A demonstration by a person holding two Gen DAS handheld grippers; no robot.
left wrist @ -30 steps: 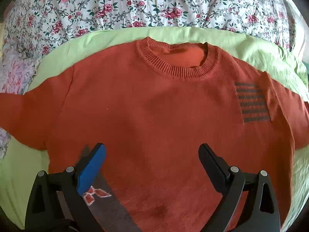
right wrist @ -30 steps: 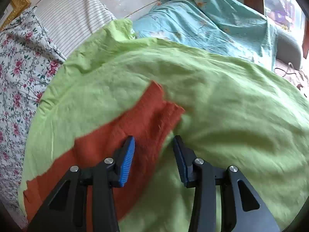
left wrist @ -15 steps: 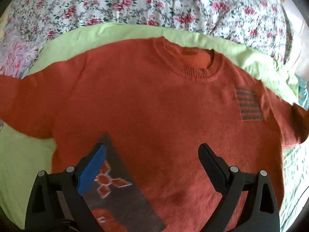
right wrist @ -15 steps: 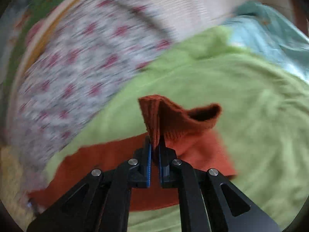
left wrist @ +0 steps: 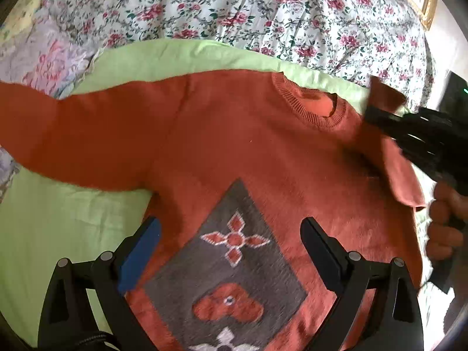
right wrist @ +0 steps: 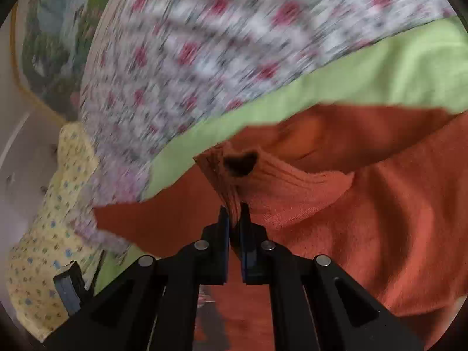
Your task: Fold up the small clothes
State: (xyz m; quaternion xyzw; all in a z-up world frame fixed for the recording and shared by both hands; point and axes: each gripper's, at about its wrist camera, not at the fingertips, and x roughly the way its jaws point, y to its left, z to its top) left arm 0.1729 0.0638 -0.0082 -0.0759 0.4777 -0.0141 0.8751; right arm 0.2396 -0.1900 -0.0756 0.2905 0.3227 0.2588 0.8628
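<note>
Pinching the sleeve cuff (right wrist: 231, 172) of the orange sweater (left wrist: 248, 152), our right gripper (right wrist: 235, 213) holds it over the body; our left gripper (left wrist: 231, 239) hovers wide open

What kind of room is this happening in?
Most likely a bedroom: an orange sweater lies on a green sheet over a bed, with a floral quilt behind and a framed picture on the wall.
</note>
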